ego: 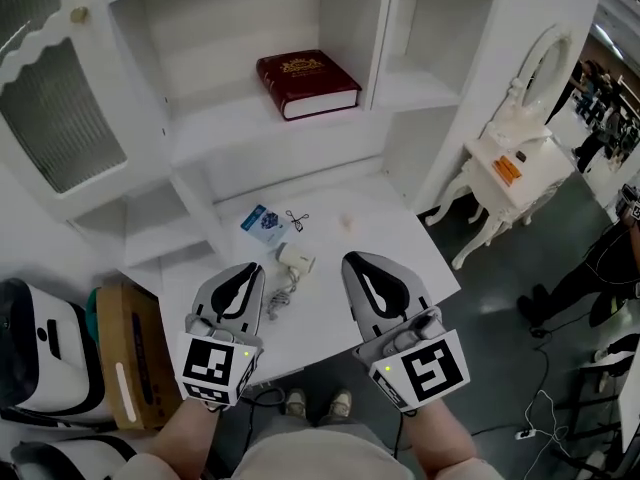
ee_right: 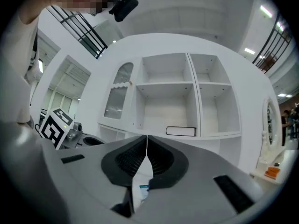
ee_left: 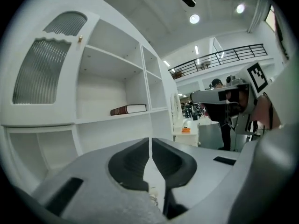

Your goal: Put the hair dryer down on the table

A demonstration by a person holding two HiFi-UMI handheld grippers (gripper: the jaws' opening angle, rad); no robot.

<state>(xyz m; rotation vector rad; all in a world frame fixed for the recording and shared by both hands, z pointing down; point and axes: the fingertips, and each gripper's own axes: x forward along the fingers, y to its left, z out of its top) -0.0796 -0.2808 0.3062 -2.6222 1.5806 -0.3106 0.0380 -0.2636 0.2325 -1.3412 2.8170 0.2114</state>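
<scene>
Lying on its side on the white table, the small white hair dryer sits between the two grippers as the head view shows them, with its cord trailing in loose loops toward the near edge. A blue packet lies just beyond it, and a red book rests on the shelf unit behind.

The left gripper has its jaws pressed together with nothing between them, and its own view looks level at the shelves rather than down at the table. The right gripper is likewise closed and empty, and neither one touches the dryer.

By the look of it the placing is done and what remains is only to finish cleanly. The thing to watch is the cord, which lies close under the left gripper: any move away should go up and back, not sweep low across the table where a jaw could hook a loop and drag the dryer toward the edge. The dryer looks settled and well in from the edges, so it needs no nudge
</scene>
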